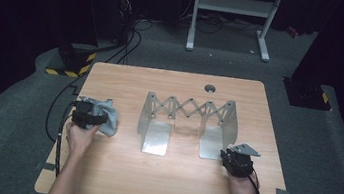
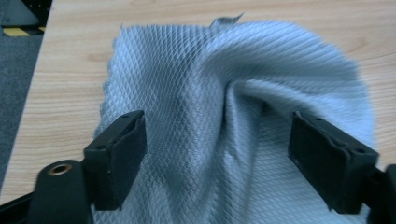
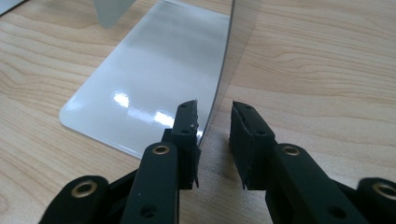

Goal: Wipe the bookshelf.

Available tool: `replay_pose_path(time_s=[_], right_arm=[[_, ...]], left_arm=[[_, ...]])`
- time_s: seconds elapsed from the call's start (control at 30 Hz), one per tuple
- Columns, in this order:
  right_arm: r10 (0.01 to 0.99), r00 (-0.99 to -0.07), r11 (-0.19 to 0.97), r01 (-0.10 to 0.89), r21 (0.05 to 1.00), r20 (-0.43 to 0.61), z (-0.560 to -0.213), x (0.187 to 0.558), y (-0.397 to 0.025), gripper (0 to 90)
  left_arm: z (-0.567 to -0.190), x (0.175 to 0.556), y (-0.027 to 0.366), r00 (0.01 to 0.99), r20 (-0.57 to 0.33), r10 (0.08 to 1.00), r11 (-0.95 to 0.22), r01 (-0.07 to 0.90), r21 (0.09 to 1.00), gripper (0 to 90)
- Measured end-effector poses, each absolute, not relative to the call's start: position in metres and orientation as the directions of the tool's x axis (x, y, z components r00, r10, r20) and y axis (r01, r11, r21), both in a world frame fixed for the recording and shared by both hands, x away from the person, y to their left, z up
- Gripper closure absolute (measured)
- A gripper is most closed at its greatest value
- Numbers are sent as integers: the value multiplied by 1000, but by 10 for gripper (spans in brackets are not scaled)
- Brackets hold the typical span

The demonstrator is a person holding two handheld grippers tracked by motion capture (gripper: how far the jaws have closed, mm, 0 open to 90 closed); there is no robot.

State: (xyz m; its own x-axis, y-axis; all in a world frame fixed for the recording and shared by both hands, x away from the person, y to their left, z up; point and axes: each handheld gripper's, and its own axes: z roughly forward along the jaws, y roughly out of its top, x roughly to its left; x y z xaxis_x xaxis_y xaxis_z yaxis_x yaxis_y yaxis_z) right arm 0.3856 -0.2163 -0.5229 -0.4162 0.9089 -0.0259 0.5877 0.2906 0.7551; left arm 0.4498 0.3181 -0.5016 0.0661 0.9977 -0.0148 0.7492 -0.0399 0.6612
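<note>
My left gripper (image 2: 217,154) wide over crumpled grey waffle-weave cloth (image 2: 233,116), left of shiny expanding metal rack (image 1: 187,124), ready to pinch. My right gripper (image 3: 214,140) narrow, straddling rack's upright plate to steady it.

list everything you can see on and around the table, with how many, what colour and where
cloth: one, light grey-blue, bunched at the table's left side under the left gripper
metal rack: one, silver, folding scissor-link frame with two upright plates and two flat feet, at the table's middle
table: one, light wood, with a round grey hole cap near its far edge
white frame: one, on the floor beyond the table
cables: several, black, on the floor at far left
left gripper: one, black, jaws open astride the cloth
right gripper: one, black, jaws astride the right plate's near edge, gap visible
</note>
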Motion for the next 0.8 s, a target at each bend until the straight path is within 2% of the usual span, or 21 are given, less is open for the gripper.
replay_pose_path(time_s=[0.17,0.23,0.4,0.43,0.47,0.57,0.8], right_arm=[[908,-418,296,590,751,-29,-523,386,-216,720],[908,-417,296,590,751,-30,-523,386,-216,717],[908,-417,299,589,751,-34,-523,386,-215,717],[908,-418,297,589,751,-32,-523,386,-216,716],[908,-418,294,592,751,-26,-523,386,-216,714],[907,-419,296,590,751,-28,-523,386,-216,714],[907,-420,304,585,752,-40,-523,386,-215,714]], left_arm=[[-513,456,317,67,20,998,-65,776,628,269],[-513,456,317,69,8,998,-58,767,639,336],[-513,454,316,120,-1,993,-90,746,660,630],[-513,453,316,133,-5,991,-96,745,660,630],[-512,451,315,154,-12,988,-108,743,660,721],[-511,448,314,178,-25,984,-117,737,666,775],[-508,433,298,277,-70,958,-156,713,683,787]])
